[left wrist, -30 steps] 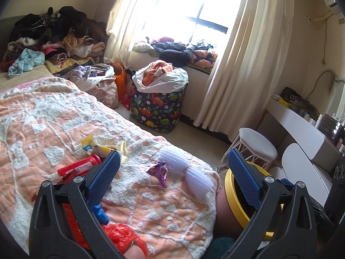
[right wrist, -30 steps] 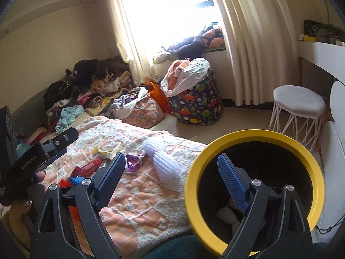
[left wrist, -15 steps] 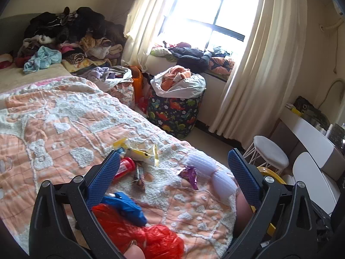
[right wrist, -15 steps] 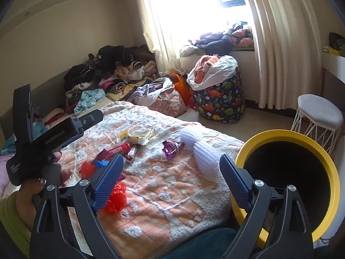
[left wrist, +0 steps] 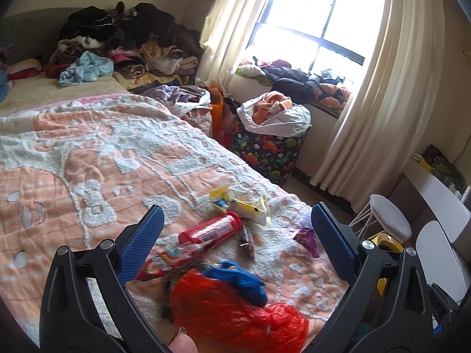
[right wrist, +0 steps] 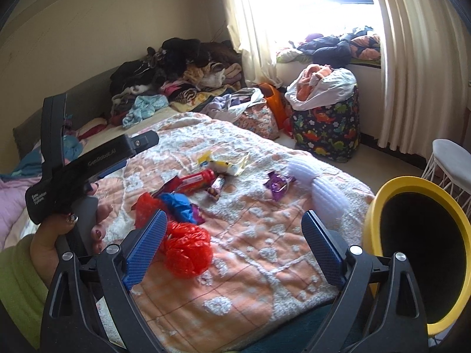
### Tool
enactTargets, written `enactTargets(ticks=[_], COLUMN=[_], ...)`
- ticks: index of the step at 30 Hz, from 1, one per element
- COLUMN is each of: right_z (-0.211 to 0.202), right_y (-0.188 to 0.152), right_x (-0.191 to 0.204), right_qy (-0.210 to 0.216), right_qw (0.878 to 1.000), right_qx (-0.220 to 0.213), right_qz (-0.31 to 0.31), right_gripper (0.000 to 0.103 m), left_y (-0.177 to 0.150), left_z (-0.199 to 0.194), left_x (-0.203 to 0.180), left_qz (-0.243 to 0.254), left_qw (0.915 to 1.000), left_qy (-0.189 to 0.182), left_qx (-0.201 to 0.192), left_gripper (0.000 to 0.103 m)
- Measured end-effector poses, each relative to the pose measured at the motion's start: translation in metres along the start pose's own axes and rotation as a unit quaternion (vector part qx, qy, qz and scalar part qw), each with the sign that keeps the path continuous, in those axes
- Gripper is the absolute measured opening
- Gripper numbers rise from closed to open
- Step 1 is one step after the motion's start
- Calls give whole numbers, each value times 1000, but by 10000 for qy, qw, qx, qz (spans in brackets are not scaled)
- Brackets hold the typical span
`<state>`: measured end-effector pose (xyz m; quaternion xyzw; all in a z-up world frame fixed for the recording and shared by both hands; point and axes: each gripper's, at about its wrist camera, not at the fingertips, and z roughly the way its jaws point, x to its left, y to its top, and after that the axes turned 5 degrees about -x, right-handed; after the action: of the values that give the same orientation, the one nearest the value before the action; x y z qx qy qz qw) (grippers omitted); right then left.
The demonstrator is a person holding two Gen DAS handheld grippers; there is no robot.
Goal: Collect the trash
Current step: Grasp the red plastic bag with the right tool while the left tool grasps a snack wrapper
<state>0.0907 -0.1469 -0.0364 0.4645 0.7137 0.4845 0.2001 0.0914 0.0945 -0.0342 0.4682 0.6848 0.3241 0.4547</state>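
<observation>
Both wrist views overlook bed (left wrist: 88,153)

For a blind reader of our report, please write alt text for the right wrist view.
Trash lies scattered on a bed with an orange and white blanket: a crumpled red plastic bag, a blue bag, a red tube, yellow wrappers and a purple wrapper. The right hand-held gripper is opening, with nothing between its jaws. A yellow-rimmed bin stands at right.

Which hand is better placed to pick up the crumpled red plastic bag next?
Left, probably. The left tool hangs open directly over the red plastic bag. The right tool, jaws opening and empty, sits nearer the yellow bin.
</observation>
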Motion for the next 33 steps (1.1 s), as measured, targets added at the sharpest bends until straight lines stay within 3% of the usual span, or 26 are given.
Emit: enactTargets(ticks=[11,16,21,28,33], right_z=[29,46,67,97,116], right_y=[-6,-6,-10,-18,-26], right_x=[29,36,46,54,54], right_qy=[236,264,421,489,634], right_qw=[9982,9969,9934,9865,9806], right_qx=[423,619,889,1369,1724], right_qz=[-350,-416,-589,-756,-683], right_gripper=[90,90,90,90,87], left_y=[-5,-12,-25,-41,-46], left_z=[1,9,18,29,34], left_x=[48,68,89,95,93], left_qz=[-292,-483,-1053,-1591,-1712], left_qw=[9987,9965,9908,9793,9764], left_qy=[344,423,232,-64,-137], left_qx=[245,531,823,1252,1308], left_gripper=[92,92,91,78,74])
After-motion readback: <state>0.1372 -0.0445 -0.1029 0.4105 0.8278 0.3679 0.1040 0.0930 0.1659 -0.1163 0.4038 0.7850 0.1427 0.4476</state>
